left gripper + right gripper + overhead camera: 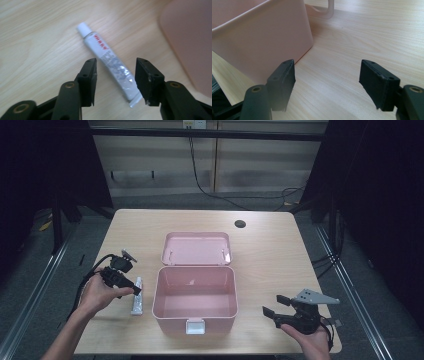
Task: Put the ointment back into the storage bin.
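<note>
On the table's left side, the left gripper (pixel 116 80) hangs over the white tube (pixel 110 63), jaws wide apart and empty, likely about to pinch it. The right gripper (pixel 327 85) waits released near the pink box (pixel 195 297).

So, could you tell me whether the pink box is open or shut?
Open. The pink box has its lid swung back flat on the table behind it, and its inside looks empty.

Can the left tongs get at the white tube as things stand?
Probably yes. The left tongs are open with the white tube lying flat on the table between the jaws, nothing covering it; the pink box sits off to one side.
</note>
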Motion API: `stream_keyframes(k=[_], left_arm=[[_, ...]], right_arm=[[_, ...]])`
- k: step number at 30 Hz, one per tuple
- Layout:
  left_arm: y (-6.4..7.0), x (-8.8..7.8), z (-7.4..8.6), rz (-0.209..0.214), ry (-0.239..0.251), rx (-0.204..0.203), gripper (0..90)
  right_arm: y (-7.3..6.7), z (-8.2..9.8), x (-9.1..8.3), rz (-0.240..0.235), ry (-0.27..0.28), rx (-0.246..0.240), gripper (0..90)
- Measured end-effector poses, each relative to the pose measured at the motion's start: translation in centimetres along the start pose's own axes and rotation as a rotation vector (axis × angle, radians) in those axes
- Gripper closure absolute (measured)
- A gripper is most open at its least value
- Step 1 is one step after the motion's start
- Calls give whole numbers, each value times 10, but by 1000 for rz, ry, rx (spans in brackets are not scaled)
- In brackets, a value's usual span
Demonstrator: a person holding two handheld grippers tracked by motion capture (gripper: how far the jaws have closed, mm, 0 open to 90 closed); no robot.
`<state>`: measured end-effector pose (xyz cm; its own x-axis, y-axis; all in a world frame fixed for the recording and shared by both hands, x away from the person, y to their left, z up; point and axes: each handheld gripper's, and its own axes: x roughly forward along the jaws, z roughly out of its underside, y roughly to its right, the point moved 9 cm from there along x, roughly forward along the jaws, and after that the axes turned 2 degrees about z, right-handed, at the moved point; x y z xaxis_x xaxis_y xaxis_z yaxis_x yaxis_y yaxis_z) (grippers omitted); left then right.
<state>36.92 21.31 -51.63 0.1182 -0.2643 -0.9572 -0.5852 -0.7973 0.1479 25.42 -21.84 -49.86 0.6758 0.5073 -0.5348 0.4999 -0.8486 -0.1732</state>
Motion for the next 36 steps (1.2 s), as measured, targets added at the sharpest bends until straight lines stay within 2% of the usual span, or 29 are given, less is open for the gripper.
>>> stream_keyframes(k=[2,5,13,15,20,23,27,35,36], left_arm=[[1,3,0,9,-24,10,509],[-1,7,-1,-11,-37,-9,484],[-2,18,-2,-1,-66,-25,443],[-1,21,-2,11,-75,-17,435],[-1,29,-1,11,-92,-22,433],[-2,34,0,17,-94,-49,424],[-5,38,2,-7,-107,-52,441],[-5,39,2,-41,-109,-24,500],[-6,39,2,-53,-106,-19,536]], right_arm=[[0,0,1,-2,-4,1,287],[-1,0,2,-6,-10,1,287],[-2,0,2,-15,-12,-2,284],[-2,1,3,-14,-15,-4,284],[-2,1,3,-19,-15,-6,284],[-2,1,3,-22,-20,0,285],[-2,1,3,-25,-17,3,285],[-2,1,3,-27,-20,5,281],[-2,2,3,-26,-21,5,279]])
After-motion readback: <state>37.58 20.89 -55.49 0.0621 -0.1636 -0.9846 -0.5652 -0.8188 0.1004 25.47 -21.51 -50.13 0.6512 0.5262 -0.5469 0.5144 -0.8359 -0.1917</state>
